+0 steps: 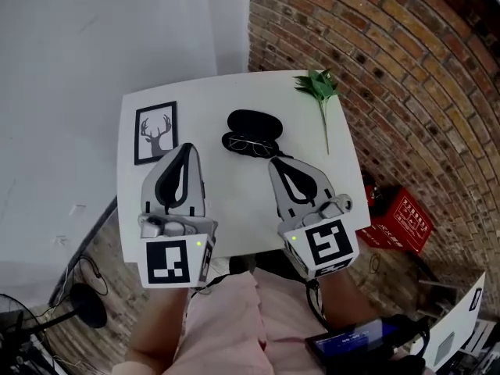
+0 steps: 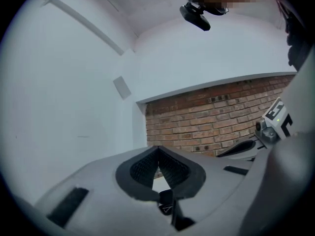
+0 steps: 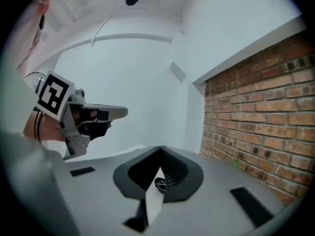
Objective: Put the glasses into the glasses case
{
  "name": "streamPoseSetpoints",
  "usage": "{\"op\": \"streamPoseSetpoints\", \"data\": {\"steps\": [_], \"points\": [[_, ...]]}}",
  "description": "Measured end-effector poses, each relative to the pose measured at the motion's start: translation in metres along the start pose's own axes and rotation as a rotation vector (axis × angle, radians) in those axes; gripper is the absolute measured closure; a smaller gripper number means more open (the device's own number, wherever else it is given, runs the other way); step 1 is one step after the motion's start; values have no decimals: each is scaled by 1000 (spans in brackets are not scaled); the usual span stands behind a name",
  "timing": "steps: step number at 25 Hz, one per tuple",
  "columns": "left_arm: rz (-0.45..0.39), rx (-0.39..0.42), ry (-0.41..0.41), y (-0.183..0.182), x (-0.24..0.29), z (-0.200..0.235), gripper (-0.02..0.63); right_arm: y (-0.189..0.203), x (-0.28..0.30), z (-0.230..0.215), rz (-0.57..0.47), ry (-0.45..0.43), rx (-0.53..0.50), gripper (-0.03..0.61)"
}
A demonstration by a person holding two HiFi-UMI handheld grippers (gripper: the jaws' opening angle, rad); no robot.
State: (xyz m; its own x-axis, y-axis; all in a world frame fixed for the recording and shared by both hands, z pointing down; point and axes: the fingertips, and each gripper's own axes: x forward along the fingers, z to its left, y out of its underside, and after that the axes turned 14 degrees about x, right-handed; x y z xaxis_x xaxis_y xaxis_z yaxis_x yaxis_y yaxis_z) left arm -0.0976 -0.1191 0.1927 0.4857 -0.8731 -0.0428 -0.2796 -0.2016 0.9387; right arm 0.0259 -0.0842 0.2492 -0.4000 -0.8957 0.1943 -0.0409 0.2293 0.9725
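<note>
A black glasses case [image 1: 253, 123] lies open at the far middle of the white table [image 1: 234, 209]. Thin-framed glasses [image 1: 251, 145] rest on its near half. My left gripper [image 1: 187, 147] hovers over the table to the left of the case, jaws shut with nothing between them. My right gripper [image 1: 275, 162] hangs just in front of and right of the glasses, also shut and empty. In the right gripper view the case and glasses [image 3: 160, 183] show small through the gap under the closed tips [image 3: 160, 149]. The left gripper view shows its tips [image 2: 157, 149] meeting.
A framed deer picture [image 1: 155, 131] lies at the table's far left. A green leafy sprig [image 1: 320, 92] lies at the far right corner. A red crate [image 1: 398, 219] stands on the floor to the right, by the brick wall [image 1: 391, 69].
</note>
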Motion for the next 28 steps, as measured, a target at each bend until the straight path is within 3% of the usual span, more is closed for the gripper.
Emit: {"op": "streamPoseSetpoints", "data": {"steps": [11,28], "points": [[-93,10,9,-43,-52,-10,609,-34,-56,33,-124,70,5,574],[-90,-6,30,-40,-52,-15,609,-38,-62,32,-140,101,-16,575]]}}
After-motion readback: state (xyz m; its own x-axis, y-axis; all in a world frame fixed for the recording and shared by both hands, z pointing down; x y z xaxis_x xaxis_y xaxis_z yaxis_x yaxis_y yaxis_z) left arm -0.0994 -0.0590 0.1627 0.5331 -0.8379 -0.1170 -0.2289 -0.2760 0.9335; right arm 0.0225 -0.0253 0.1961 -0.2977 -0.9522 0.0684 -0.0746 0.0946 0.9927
